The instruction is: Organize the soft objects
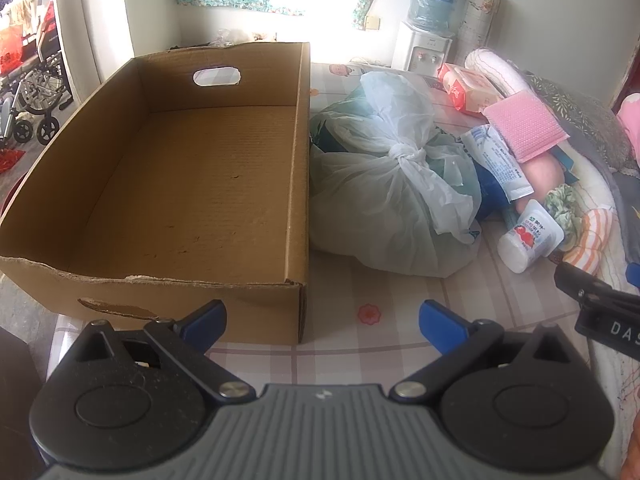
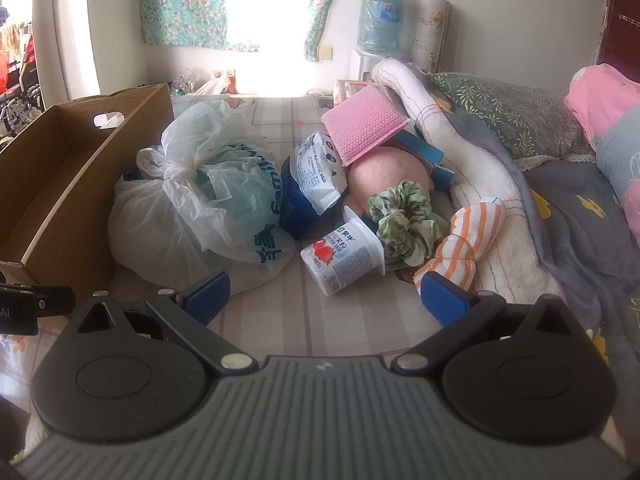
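An empty brown cardboard box point(image 1: 192, 184) stands on the left of the mat; it also shows in the right wrist view point(image 2: 52, 184). A tied white plastic bag point(image 1: 384, 184) point(image 2: 200, 204) lies right beside it. Further right is a pile: a yogurt cup point(image 2: 344, 256) point(image 1: 528, 240) on its side, a green scrunchie point(image 2: 404, 220), an orange-striped cloth point(image 2: 464, 240), a pink pad point(image 2: 364, 124) point(image 1: 524, 124), a pink plush point(image 2: 384, 176) and a white pouch point(image 2: 320, 172). My left gripper point(image 1: 322, 320) is open and empty in front of the box corner. My right gripper point(image 2: 326, 300) is open and empty just before the yogurt cup.
A rolled white towel point(image 2: 480, 168) and grey floral bedding point(image 2: 568, 216) lie on the right. A water dispenser point(image 1: 424, 40) stands at the back wall. A wheelchair point(image 1: 36, 96) is at the far left. A red tissue pack point(image 1: 468, 88) lies behind the pile.
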Demonstrator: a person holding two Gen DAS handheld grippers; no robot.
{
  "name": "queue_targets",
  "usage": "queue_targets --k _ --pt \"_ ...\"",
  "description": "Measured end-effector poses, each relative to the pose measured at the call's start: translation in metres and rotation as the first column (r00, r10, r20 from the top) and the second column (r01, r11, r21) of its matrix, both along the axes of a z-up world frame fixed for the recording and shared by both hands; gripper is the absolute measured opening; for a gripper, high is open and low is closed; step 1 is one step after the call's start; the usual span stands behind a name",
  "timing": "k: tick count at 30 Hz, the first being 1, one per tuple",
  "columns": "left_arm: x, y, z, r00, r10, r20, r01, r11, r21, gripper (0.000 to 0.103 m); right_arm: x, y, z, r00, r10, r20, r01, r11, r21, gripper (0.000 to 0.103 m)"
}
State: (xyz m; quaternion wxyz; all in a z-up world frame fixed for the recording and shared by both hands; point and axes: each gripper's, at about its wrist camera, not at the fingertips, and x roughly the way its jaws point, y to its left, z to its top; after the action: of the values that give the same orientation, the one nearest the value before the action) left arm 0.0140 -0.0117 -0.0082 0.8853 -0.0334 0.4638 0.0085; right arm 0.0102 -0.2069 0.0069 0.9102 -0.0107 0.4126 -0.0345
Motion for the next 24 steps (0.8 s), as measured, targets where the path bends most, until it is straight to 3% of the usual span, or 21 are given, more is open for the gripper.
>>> queue_targets --k 24 --pt "-0.0091 -0.0032 0.0046 1.0 -0.002 0.013 0.002 1.0 0.019 0.103 -0.0033 -0.0007 0.0001 1.0 0.004 0.004 -0.004 1.0 -0.002 0.102"
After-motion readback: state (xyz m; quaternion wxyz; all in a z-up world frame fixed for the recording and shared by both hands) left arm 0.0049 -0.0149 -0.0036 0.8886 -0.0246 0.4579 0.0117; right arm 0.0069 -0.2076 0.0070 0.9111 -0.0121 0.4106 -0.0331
